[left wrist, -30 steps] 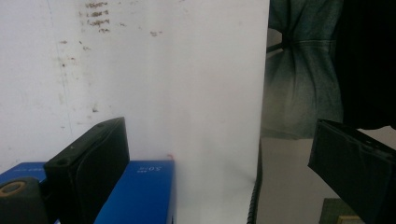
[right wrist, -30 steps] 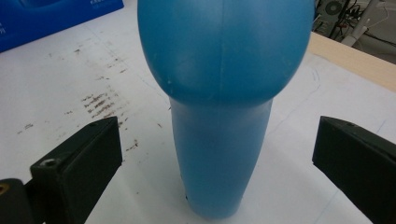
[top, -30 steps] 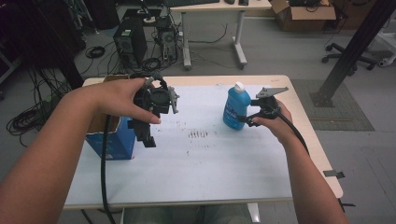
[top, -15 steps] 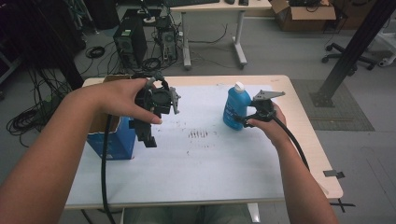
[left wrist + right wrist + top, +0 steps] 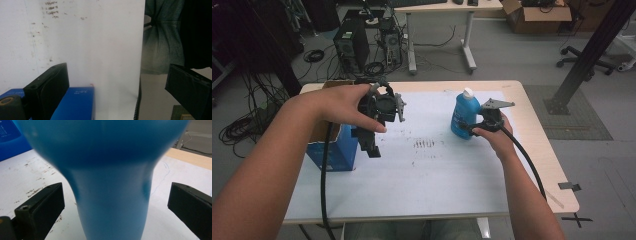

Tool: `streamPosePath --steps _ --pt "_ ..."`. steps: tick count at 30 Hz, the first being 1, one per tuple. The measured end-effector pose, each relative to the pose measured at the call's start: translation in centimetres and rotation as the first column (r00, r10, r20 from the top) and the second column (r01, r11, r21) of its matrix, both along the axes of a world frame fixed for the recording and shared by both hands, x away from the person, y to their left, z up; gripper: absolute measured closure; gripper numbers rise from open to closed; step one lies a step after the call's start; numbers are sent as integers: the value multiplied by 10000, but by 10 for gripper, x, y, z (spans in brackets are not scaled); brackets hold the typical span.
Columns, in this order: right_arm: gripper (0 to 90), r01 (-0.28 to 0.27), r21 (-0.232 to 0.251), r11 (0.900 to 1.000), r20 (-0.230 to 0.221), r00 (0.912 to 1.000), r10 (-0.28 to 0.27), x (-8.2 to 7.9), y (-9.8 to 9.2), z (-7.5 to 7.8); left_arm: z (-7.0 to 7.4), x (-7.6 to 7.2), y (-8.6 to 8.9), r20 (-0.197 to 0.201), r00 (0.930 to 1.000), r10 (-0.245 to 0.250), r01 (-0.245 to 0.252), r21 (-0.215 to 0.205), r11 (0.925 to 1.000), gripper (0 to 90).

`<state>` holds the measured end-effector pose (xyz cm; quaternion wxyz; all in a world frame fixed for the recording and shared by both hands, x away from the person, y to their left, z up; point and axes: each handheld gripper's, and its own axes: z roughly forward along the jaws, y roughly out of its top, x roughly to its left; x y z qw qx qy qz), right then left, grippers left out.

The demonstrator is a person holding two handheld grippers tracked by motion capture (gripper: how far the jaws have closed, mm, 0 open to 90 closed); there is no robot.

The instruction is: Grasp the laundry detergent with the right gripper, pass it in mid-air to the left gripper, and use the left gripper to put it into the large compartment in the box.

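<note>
My right gripper [image 5: 468, 129] has its jaws spread wide on either side of the blue bottle [image 5: 463, 116], and in the right gripper view there's daylight between each pad and the bottle's [image 5: 110, 182] narrow waist, so no grip. The bottle stands upright on the white sheet [image 5: 427, 165] toward the table's right side, white cap on top. My left gripper [image 5: 371, 146] hangs above the sheet with jaws wide and nothing between them, just beside the blue box [image 5: 334, 150] near the table's left edge.
</note>
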<state>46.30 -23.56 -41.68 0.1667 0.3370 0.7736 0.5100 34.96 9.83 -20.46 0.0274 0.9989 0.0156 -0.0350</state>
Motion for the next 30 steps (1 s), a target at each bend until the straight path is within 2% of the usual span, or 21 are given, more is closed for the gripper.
streamPosePath --steps 12,18,25,30 --pt "8 241 406 9989 128 9996 -247 3 4 -8 0 0 0 6 10000 38 -38 -1 10000 53" --pt "11 377 358 9986 429 9983 -392 3 8 -9 -1 -1 0 3 10000 60 -60 -41 10000 53" --pt "49 611 475 9970 413 9972 -631 4 7 -11 -1 -1 0 19 10000 76 -76 -35 10000 53" --pt "85 473 566 9973 672 9964 -511 2 10 -9 -2 0 -1 23 10000 77 -77 -14 10000 53"
